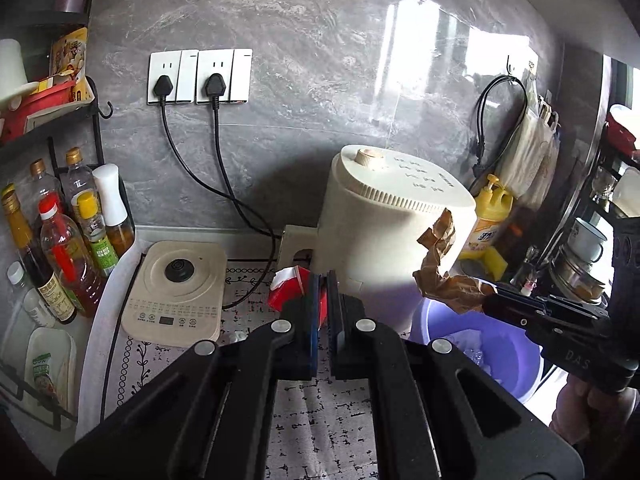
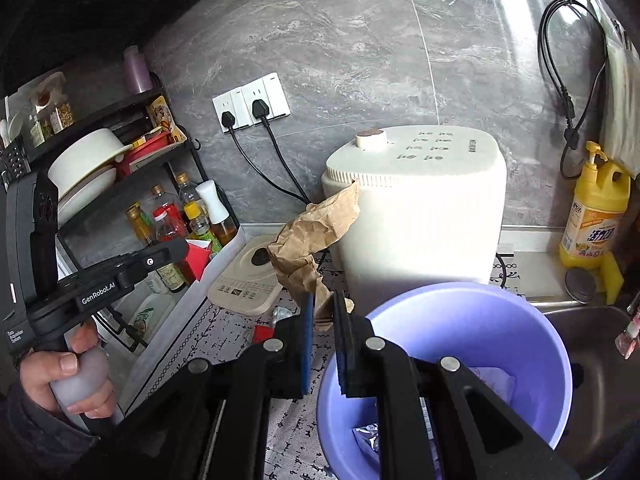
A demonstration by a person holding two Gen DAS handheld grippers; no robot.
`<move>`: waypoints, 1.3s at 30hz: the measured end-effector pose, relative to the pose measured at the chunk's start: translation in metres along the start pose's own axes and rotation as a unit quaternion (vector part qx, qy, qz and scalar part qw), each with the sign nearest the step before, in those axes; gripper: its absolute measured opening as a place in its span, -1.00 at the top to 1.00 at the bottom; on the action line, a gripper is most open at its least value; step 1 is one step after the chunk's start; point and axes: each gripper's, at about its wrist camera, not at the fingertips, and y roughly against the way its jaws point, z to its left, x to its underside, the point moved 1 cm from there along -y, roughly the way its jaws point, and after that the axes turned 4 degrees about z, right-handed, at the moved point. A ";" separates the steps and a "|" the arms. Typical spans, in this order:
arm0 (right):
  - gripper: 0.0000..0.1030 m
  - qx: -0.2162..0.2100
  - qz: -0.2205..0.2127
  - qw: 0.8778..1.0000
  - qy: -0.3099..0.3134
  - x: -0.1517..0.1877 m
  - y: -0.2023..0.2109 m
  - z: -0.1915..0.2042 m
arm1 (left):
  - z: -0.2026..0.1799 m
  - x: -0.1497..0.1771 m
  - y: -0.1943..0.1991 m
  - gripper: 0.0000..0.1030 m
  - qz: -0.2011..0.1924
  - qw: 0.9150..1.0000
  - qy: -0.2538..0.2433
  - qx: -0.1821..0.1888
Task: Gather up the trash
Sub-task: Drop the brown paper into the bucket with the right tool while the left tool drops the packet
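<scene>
While the right gripper [image 2: 322, 312] pinches the crumpled brown paper [image 2: 312, 236] upright beside the purple bucket [image 2: 536, 360], the left gripper [image 1: 323, 284] fingers clamp a red carton [image 1: 290, 286].

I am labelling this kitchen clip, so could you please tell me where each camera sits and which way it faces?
Left wrist: on the left gripper, looking down its fingers at red trash and the wall; the right gripper shows.
Right wrist: on the right gripper, over crumpled brown paper and the purple bucket; left hand shows.
Both see the cream cooker.
</scene>
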 end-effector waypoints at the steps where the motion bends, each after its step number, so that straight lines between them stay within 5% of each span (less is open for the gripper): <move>1: 0.79 0.004 -0.001 1.000 0.000 0.000 0.004 -0.006 | -0.008 -0.002 -0.001 0.91 -0.002 1.000 -0.004 0.002; 9: 0.74 0.027 -0.011 1.000 -0.010 0.005 0.030 -0.054 | -0.062 -0.008 -0.009 0.91 -0.016 1.000 -0.012 0.019; 13: -0.01 0.036 -0.023 0.999 -0.015 0.009 0.041 -0.074 | -0.085 -0.004 -0.015 0.91 -0.014 1.000 -0.016 0.022; 19: -0.35 0.056 -0.035 0.998 -0.016 0.011 0.064 -0.103 | -0.113 -0.003 -0.020 0.91 -0.011 0.999 -0.023 0.026; 33: -0.53 0.093 -0.051 0.992 -0.066 0.033 0.104 -0.158 | -0.184 0.004 -0.049 0.88 0.034 0.995 -0.067 0.061; 35: -0.53 0.100 -0.048 0.991 -0.069 0.037 0.106 -0.164 | -0.186 0.006 -0.052 0.62 0.041 0.996 -0.066 0.053; 37: -0.53 0.103 -0.045 0.991 -0.073 0.040 0.106 -0.170 | -0.182 0.006 -0.049 -0.28 0.034 0.997 -0.058 0.043; 39: -0.53 0.101 -0.044 0.991 -0.078 0.043 0.107 -0.172 | -0.174 0.006 -0.042 -0.49 0.021 0.998 -0.051 0.039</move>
